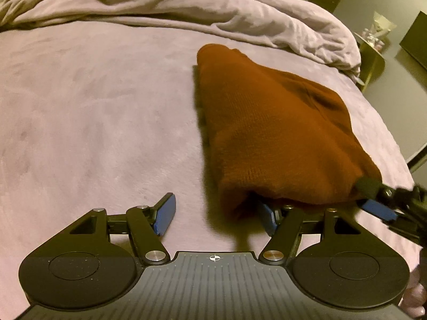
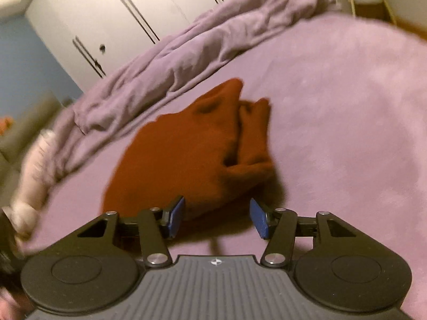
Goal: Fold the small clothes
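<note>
Both hand-held grippers [image 1: 216, 213] [image 2: 216, 217] angle down, jaws apart, at rust garment [image 1: 269, 122].

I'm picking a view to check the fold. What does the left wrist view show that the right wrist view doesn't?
Only the left wrist view shows both grippers at once: the left gripper open, one pad under the sweater's near edge, and the right gripper entering at the side. It also shows a gold side table.
Only the right wrist view shows the sweater's layered folded edges and the white wardrobe.
Both show the rust sweater on the mauve bed with the rumpled duvet behind.
</note>
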A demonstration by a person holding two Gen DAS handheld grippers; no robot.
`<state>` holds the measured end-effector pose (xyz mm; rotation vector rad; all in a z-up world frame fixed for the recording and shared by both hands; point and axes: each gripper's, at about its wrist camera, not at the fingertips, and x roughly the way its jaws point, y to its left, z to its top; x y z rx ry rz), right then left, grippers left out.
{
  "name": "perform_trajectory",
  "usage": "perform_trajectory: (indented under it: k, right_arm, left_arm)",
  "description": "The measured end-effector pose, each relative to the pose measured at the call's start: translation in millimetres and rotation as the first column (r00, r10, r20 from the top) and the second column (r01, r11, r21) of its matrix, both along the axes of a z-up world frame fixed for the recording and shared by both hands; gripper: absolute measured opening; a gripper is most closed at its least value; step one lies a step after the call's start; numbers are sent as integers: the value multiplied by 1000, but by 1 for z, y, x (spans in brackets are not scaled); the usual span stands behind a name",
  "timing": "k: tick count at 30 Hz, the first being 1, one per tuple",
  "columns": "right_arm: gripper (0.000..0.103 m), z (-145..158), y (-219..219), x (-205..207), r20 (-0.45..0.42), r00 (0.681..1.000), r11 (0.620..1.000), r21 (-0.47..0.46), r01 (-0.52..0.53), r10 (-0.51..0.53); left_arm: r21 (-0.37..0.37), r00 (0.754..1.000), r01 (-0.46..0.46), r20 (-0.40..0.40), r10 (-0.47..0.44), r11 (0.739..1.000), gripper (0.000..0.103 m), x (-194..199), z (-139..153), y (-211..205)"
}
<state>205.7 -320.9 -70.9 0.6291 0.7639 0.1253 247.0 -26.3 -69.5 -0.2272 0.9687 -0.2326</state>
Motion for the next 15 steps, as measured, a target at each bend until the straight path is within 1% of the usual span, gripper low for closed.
perform_trajectory:
  k: [2, 4, 5, 6, 7, 8, 10, 11, 14, 15]
  right_arm:
    - [45, -7, -2, 8, -7, 999, 997, 72, 34, -33]
    - [43, -14, -2, 17, -20, 998, 989, 138, 56, -54]
    - [38, -19, -4, 21, -41, 997, 982, 172, 71, -65]
    - [28, -22, -4, 25, -52, 996, 978, 196, 79, -70]
    - [22, -27, -4, 29, -67, 995, 974, 210, 83, -70]
    - [15, -29, -4, 31, -82, 994, 975, 204, 89, -73]
    - [13, -26, -2, 31, -72, 995, 981, 176, 83, -72]
    - [12, -22, -1, 29, -59, 995, 978, 188, 89, -79]
    - [11, -29, -12, 19, -32, 994, 935, 339, 106, -101]
    - [10, -34, -15, 18, -47, 993, 938, 325, 116, -106]
  left_arm:
    - [4, 1000, -8, -1, 8, 1000, 71, 1, -1, -3]
    - [3, 1000, -15, -7, 15, 1000, 71, 4, -2, -4]
    - [3, 1000, -16, -5, 16, 1000, 71, 5, -2, -4]
    - [6, 1000, -21, 1, 21, 1000, 71, 5, -2, -4]
    - [13, 1000, -31, 3, 31, 999, 70, 6, -2, -3]
    - [18, 999, -44, 2, 44, 999, 69, 7, -2, -2]
    - [-11, 998, -63, -4, 63, 998, 69, 7, -2, 4]
    - [-16, 997, -74, -5, 74, 997, 69, 6, -2, 6]
    - [-22, 996, -87, -6, 87, 996, 73, 4, -1, 13]
    - [-26, 996, -84, -13, 84, 996, 74, 4, 0, 16]
